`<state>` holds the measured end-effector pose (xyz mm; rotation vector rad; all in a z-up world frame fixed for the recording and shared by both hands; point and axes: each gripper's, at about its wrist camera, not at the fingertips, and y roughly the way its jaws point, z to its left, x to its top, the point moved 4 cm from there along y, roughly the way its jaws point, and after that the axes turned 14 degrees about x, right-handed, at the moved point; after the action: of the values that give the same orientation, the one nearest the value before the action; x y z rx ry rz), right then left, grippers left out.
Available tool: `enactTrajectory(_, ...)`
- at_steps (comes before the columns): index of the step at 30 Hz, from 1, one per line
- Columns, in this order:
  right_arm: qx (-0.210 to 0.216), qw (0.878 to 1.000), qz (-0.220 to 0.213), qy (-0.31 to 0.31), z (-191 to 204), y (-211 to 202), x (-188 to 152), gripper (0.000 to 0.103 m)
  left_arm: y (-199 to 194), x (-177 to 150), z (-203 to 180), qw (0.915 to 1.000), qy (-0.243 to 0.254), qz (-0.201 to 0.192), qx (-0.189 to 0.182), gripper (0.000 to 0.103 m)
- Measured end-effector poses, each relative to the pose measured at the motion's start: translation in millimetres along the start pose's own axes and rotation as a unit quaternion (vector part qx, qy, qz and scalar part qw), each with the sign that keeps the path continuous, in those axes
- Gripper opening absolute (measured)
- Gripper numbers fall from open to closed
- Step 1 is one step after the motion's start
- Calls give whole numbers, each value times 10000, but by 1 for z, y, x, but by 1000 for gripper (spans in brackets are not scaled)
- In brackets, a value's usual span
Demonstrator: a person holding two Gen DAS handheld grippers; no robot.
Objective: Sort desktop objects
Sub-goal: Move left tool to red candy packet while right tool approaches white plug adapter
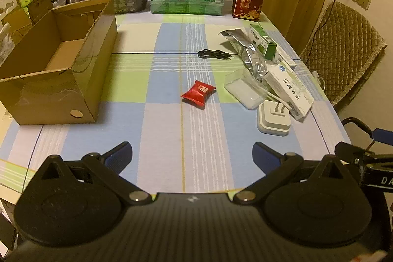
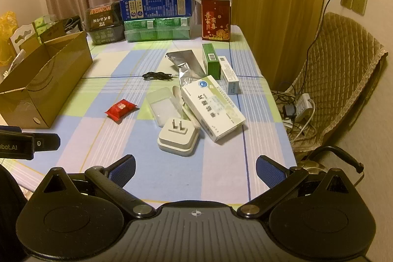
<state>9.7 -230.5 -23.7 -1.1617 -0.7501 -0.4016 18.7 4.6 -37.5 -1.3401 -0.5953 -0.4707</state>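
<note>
Both hand-held grippers gaping, cardboard box holding nothing visible

left gripper spread wide, red packet ahead, cardboard box left

Black left gripper and right gripper (blue ribbed pads, silver screws).

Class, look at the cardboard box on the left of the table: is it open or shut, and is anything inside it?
Open and empty: the cardboard box has no top covering it, and its bare brown floor shows in the left wrist view.
</note>
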Motion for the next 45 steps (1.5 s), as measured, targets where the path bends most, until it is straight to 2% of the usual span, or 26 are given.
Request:
enactTrajectory(20, -20, 9998, 94, 166, 1, 11, 4, 101, 6, 3, 7, 9999, 82, 36, -113, 102)
enactTrajectory(26, -4, 9995, 89, 313, 4, 20, 10, 101, 13, 12, 8, 9993, 330, 6, -191, 102)
enactTrajectory(31, -5, 9979, 63, 646, 4, 29, 15, 101, 27, 22, 4, 9976, 672, -103, -143, 102)
enactTrajectory(39, -235, 9973, 45, 700, 4, 61, 17, 101, 65, 36, 4, 9946, 1005, -220, -108, 102)
enactTrajectory(43, -316, 9960, -4, 831, -1, 83, 14, 101, 84, 44, 3, 9942, 1010, -243, -272, 102)
enactTrajectory(45, -333, 9956, 34, 877, -3, 95, 12, 101, 96, 47, 0, 9925, 1171, -229, -267, 102)
